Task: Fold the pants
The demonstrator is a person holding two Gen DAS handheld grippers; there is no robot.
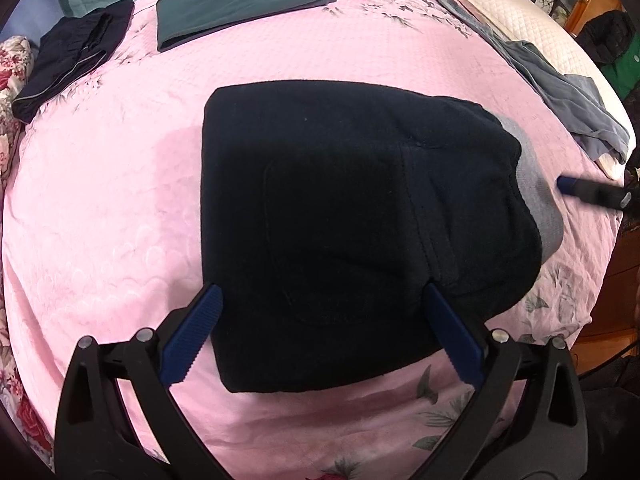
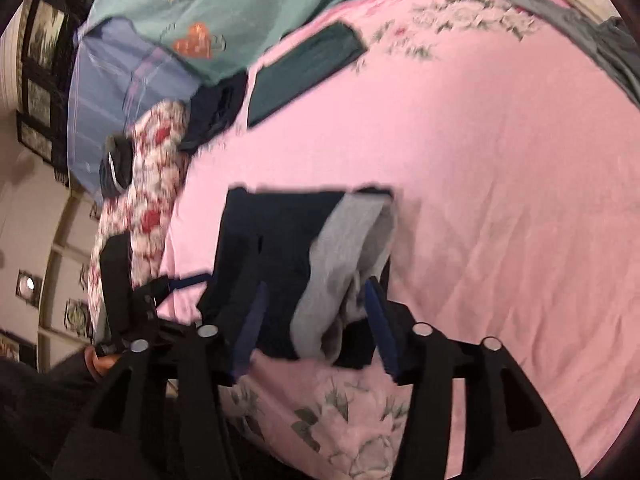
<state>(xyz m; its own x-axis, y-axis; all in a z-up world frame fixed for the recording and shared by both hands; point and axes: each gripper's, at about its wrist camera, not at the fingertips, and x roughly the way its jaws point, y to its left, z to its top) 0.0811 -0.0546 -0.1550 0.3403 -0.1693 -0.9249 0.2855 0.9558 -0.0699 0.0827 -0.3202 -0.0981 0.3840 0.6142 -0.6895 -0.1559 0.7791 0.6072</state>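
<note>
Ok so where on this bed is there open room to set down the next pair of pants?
The widest bare pink stretch lies left of the folded black pants, below the navy pair and green pair. Another runs between the black and green pairs. The right edge is crowded by gray pants and the right claw.

Bright, even light; left view sharp, right view motion-blurred (both bowed by fisheye edges).
</note>
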